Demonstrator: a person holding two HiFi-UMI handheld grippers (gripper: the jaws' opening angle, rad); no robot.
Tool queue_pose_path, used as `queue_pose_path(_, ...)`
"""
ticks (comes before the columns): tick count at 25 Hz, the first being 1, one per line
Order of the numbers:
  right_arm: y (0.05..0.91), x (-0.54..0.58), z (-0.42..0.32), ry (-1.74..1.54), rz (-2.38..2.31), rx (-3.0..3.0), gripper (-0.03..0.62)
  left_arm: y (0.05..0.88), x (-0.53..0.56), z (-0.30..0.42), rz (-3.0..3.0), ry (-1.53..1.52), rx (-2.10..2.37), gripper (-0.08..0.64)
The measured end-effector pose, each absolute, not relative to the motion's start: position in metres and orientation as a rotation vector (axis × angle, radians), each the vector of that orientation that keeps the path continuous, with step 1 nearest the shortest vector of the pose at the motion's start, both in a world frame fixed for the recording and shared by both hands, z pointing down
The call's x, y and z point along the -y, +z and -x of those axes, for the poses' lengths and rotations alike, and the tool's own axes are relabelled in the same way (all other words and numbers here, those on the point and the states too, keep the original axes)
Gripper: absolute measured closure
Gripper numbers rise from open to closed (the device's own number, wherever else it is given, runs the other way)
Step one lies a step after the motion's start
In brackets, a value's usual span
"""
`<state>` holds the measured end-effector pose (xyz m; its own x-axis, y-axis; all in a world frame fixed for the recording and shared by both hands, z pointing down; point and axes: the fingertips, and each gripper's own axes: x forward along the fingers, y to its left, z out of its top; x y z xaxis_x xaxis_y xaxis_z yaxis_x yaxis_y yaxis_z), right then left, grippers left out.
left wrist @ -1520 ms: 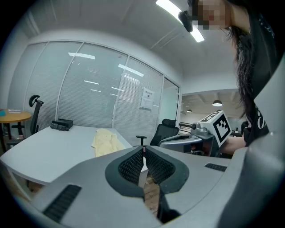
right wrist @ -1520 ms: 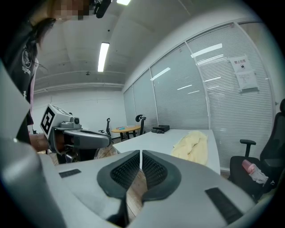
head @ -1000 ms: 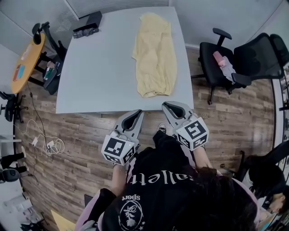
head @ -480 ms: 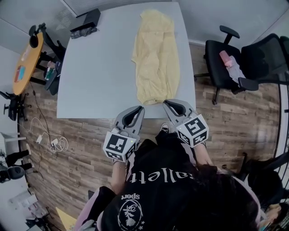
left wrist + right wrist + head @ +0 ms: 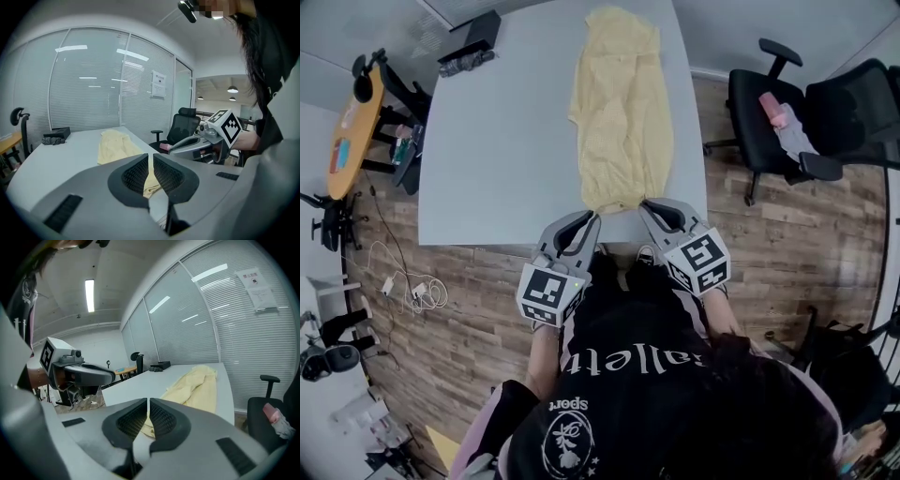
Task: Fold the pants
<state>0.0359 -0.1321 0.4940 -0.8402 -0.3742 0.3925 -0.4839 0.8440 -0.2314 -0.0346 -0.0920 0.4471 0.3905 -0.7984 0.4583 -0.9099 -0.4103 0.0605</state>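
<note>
Pale yellow pants (image 5: 617,103) lie stretched lengthwise along the right side of the grey table (image 5: 497,141), with one end at the near edge. My left gripper (image 5: 591,217) hovers at that edge, just left of the near end, jaws shut and empty. My right gripper (image 5: 645,204) is at the end's right corner, also shut with nothing in it. In the left gripper view the pants (image 5: 115,145) lie beyond the closed jaws (image 5: 150,157). In the right gripper view the pants (image 5: 192,383) run away ahead of the closed jaws (image 5: 148,401).
A black box (image 5: 469,42) sits on the table's far left corner. Black office chairs (image 5: 787,112) stand to the right, one carrying a pink item (image 5: 773,108). An orange round table (image 5: 352,131) and floor cables (image 5: 408,291) are on the left.
Both grippers have moved forward from in front of the table to the pants' near end at the table edge. Their jaws stayed shut.
</note>
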Motion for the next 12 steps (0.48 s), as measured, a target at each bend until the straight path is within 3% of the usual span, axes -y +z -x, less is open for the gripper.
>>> queue_pose_path(12, 0.529, 0.141, -0.051, 0.488, -0.798, 2.571, 0.560, 0.496, 0.104, 0.042, -2.412, 0.768, 1.303, 0.523)
